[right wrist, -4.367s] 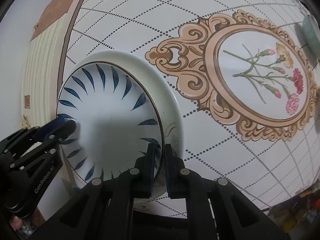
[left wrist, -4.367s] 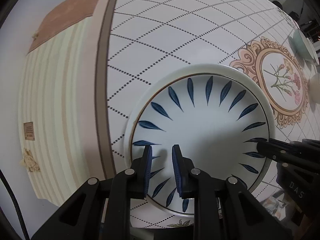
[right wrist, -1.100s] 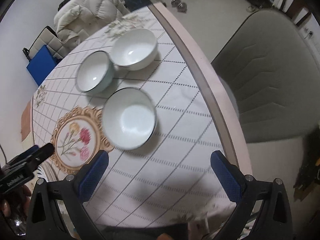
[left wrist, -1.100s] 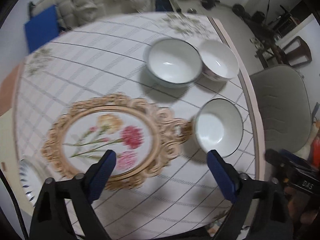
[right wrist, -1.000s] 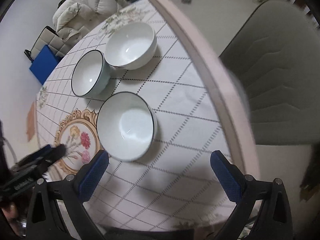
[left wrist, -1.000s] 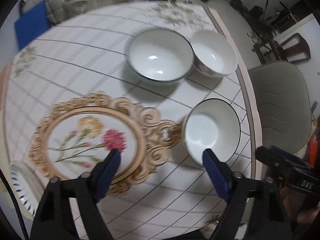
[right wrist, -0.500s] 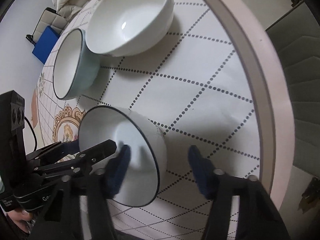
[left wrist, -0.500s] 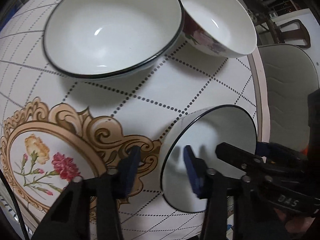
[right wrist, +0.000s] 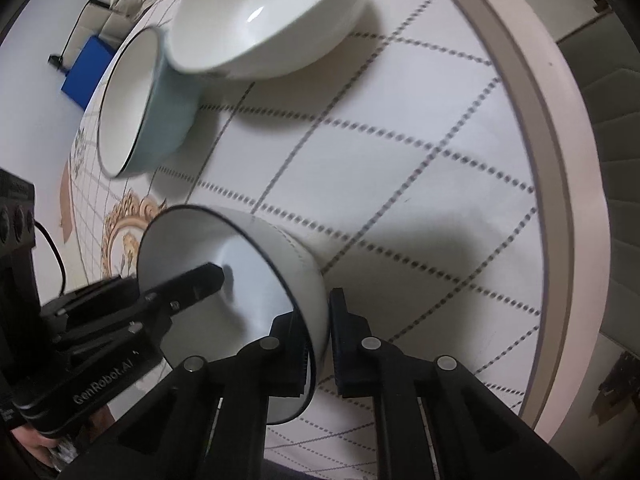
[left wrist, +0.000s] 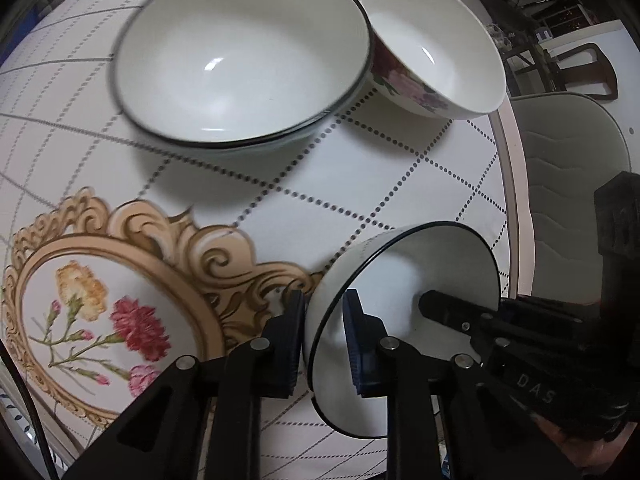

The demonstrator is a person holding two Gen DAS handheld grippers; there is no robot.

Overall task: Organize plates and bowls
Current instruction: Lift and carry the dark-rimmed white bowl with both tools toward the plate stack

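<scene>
The left gripper (left wrist: 323,334) and right gripper (right wrist: 318,340) have just been closing and each now pinches opposite sides of the rim of the black-rimmed white bowl (left wrist: 404,280), near the table edge (right wrist: 552,128). Glazed ceramic, it is probably slick, rigid and breakable, so the thin rim wall suits gripping. Only the left view shows the floral bowl (left wrist: 436,44)'s rose pattern; only the right shows the larger bowl (right wrist: 160,112)'s blue-green outside.

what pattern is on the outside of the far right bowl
Dark red and pink flowers on white, on the floral bowl; clearest in the left wrist view.
</scene>
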